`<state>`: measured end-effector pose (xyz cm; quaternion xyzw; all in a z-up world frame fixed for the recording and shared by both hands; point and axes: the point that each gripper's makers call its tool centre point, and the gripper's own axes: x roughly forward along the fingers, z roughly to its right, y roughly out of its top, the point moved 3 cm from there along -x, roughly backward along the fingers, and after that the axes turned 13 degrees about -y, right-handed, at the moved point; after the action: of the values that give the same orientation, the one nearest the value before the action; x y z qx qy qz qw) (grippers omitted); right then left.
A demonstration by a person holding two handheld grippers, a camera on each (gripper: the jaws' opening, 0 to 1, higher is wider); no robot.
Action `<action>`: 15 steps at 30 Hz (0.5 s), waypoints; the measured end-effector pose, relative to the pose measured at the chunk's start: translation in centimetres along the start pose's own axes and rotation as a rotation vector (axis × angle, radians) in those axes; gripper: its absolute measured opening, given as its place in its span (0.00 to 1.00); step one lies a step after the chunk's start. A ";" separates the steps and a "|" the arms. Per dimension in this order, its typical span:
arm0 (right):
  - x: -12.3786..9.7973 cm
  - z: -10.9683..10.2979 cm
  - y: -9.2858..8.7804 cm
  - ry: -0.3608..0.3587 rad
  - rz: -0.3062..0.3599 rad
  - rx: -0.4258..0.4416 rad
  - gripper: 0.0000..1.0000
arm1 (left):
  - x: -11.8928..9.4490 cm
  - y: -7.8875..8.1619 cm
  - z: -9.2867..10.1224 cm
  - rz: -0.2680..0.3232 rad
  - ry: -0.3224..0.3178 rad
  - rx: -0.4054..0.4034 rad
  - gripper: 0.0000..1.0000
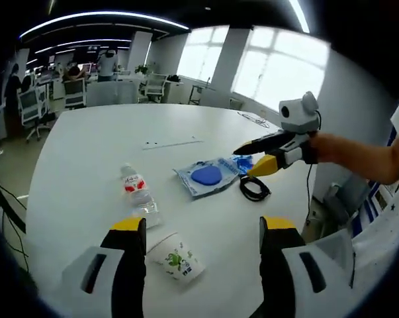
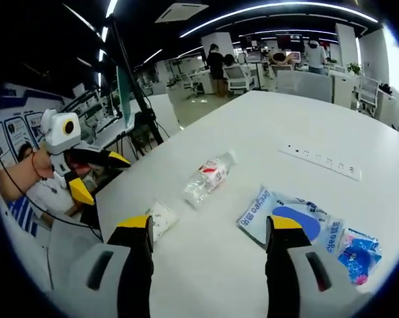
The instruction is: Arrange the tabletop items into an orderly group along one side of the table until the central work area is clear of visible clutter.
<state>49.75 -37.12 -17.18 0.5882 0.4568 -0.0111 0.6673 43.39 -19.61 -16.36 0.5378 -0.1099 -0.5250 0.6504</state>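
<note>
The left gripper (image 1: 202, 228) hangs above the near edge of the white round bench (image 1: 93, 159), its yellow-tipped jaws spread wide with nothing between them. Just ahead of its left jaw a white paper cup with a green print (image 1: 176, 257) lies tipped on its side, and a little beyond that a clear plastic water bottle with a red label (image 1: 138, 194) lies flat. Further ahead and to the right rests a clear plastic packet holding a blue oval pad (image 1: 207, 175), with a small blue packet (image 1: 243, 163) and a coiled black cable (image 1: 254, 188) just beside it.

The right gripper (image 2: 209, 228) is likewise spread and empty. The blue-pad packet sits just ahead of its right jaw, the bottle ahead between the jaws, the cup close by its left jaw. A white power strip (image 2: 323, 161) lies well beyond.
</note>
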 end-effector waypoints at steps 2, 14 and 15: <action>1.1 -0.3 0.4 0.015 -0.008 -0.003 0.68 | -0.2 -0.1 -0.5 0.008 0.004 -0.007 0.71; 6.2 -1.2 2.1 0.077 -0.028 0.017 0.67 | -1.0 -0.9 -3.3 0.035 0.026 -0.049 0.71; 6.7 -1.2 2.2 0.083 -0.030 0.025 0.66 | -1.0 -1.0 -3.5 0.038 0.026 -0.054 0.71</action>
<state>54.13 -32.02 -19.49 0.5896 0.4924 -0.0022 0.6402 44.89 -16.62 -18.12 0.5245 -0.0972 -0.5084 0.6760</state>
